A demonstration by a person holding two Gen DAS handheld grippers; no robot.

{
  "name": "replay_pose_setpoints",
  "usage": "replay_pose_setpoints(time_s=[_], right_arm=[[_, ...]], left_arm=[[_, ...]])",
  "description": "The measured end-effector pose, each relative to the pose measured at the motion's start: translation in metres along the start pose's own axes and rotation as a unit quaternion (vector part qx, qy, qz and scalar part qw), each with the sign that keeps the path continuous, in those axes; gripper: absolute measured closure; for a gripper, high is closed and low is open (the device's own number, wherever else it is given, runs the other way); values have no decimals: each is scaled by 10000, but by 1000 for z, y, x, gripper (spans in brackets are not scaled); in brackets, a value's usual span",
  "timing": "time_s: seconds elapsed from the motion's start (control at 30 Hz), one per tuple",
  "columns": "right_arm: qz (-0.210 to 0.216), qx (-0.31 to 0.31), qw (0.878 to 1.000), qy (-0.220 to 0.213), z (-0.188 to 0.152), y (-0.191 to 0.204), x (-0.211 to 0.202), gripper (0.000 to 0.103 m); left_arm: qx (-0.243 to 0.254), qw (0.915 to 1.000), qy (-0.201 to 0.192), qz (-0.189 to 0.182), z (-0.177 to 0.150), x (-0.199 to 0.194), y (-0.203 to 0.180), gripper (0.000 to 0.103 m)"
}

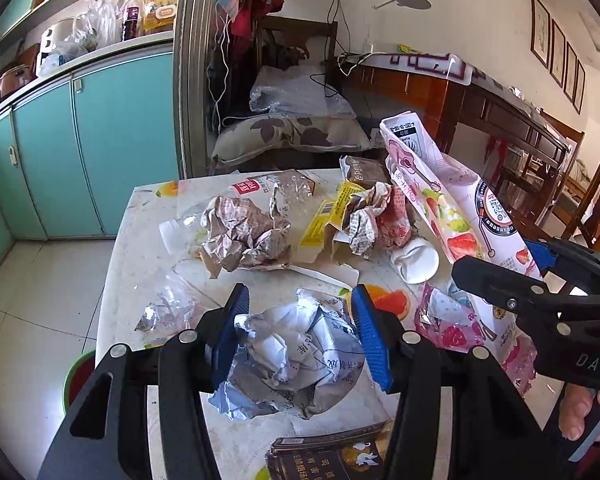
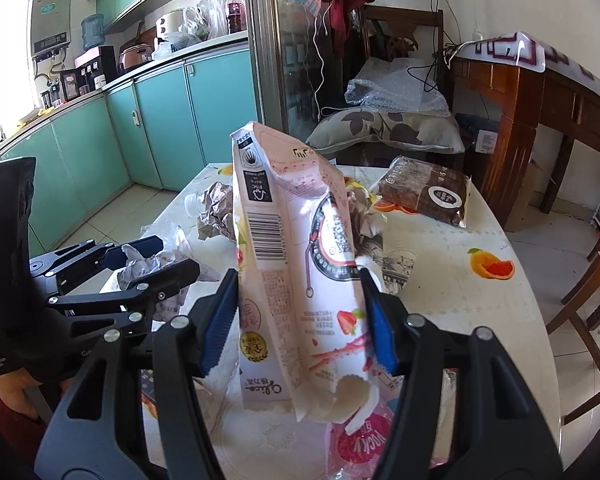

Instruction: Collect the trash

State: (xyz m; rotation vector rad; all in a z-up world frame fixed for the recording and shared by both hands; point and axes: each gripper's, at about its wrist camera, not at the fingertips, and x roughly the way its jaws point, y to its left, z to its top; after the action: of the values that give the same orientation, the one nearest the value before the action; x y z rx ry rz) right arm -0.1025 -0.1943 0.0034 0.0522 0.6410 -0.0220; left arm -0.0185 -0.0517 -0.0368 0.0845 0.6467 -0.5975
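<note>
Trash covers the table (image 1: 140, 248), which has a white cloth with orange fruit pictures on it.

The left gripper (image 1: 298, 332) has its 2 blue pads on both sides of a crumpled white paper ball (image 1: 296, 356). The pads touch the paper, so the tongs are closed on it, about as wide as the ball. The ball sits near the table's close edge. A dark flat packet (image 1: 328, 456) lies right at that edge, just below the ball.

The right gripper (image 2: 304, 316) has its 2 blue pads against the sides of a tall pink strawberry carton (image 2: 296, 264). The tongs are closed on it, as wide as the carton. The carton stands up tilted over the table's close edge, with its torn end down. A pink wrapper (image 2: 360, 444) lies under it on the table.

In the middle of the table lies a brown crumpled paper (image 1: 244, 236). Beside it are a yellow flattened box (image 1: 324, 216) and a squashed white paper cup (image 1: 418, 262). A clear plastic wrapper (image 1: 168, 308) lies near the left edge. A brown bread bag (image 2: 424, 192) sits at the far edge.

A chair with a leaf-print cushion (image 1: 292, 136) stands past the table, and teal cabinets (image 1: 96, 148) line the wall on the left.
</note>
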Motion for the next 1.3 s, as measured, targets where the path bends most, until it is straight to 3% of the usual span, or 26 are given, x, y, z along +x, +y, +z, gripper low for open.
replay_pose_setpoints(time_s=[0.67, 0.97, 1.3], right_arm=[[327, -201, 9983, -449, 22, 53, -13, 46], [436, -254, 9968, -624, 31, 75, -17, 46], [570, -379, 9940, -855, 43, 100, -16, 46]], left_arm=[[-665, 9945, -621, 527, 6, -47, 62, 52], [-863, 9921, -705, 570, 3, -57, 83, 52], [-1213, 9856, -663, 973, -12, -71, 126, 52]])
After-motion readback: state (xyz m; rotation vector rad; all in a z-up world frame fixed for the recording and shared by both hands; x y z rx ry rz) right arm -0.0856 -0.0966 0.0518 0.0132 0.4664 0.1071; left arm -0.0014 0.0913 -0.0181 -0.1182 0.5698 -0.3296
